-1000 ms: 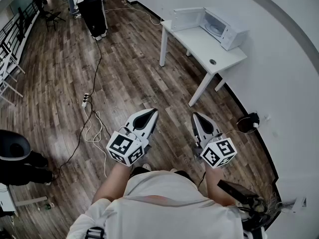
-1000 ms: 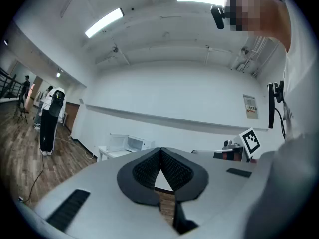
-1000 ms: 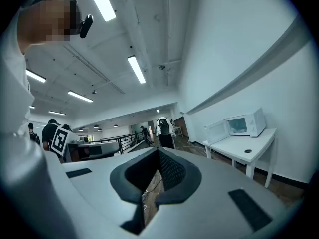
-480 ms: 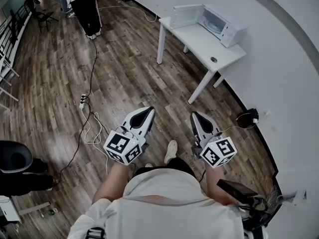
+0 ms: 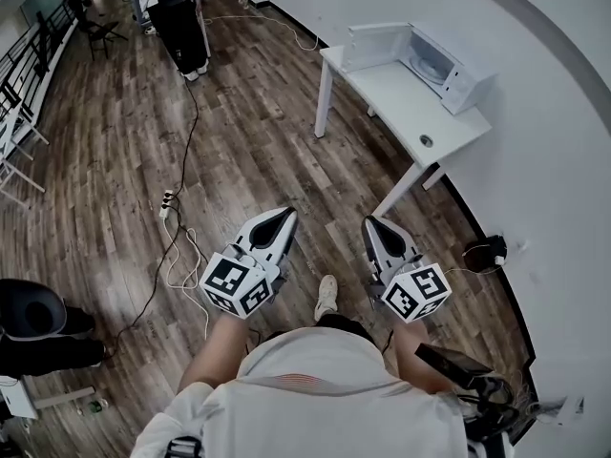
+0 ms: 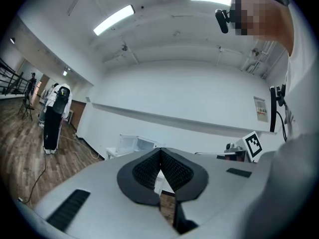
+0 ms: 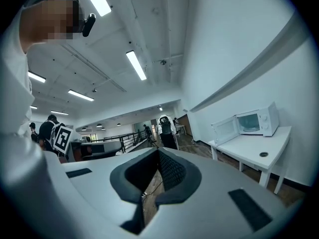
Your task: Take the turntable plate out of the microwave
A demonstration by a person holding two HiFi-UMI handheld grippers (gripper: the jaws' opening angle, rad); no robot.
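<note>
A white microwave (image 5: 449,65) stands with its door (image 5: 375,46) swung open on a white table (image 5: 401,103) by the wall, far ahead of me. The same microwave (image 7: 256,121) shows at the right of the right gripper view. Its turntable plate (image 5: 424,56) is only a pale disc inside the cavity. My left gripper (image 5: 284,214) and right gripper (image 5: 370,221) are held level over the wooden floor, well short of the table. Both are shut with nothing between the jaws. In the left gripper view the microwave (image 6: 134,144) is small, just above the jaws.
A cable (image 5: 186,141) and power strip (image 5: 166,198) run across the floor at left. A black stool (image 5: 27,305) stands at the lower left. People (image 5: 177,8) stand at the far end of the room. A plug and cord (image 5: 485,252) sit by the wall at right.
I have walked forward: the table and microwave have shifted in the head view and my foot now shows between the grippers. Both grippers stay shut and empty.
</note>
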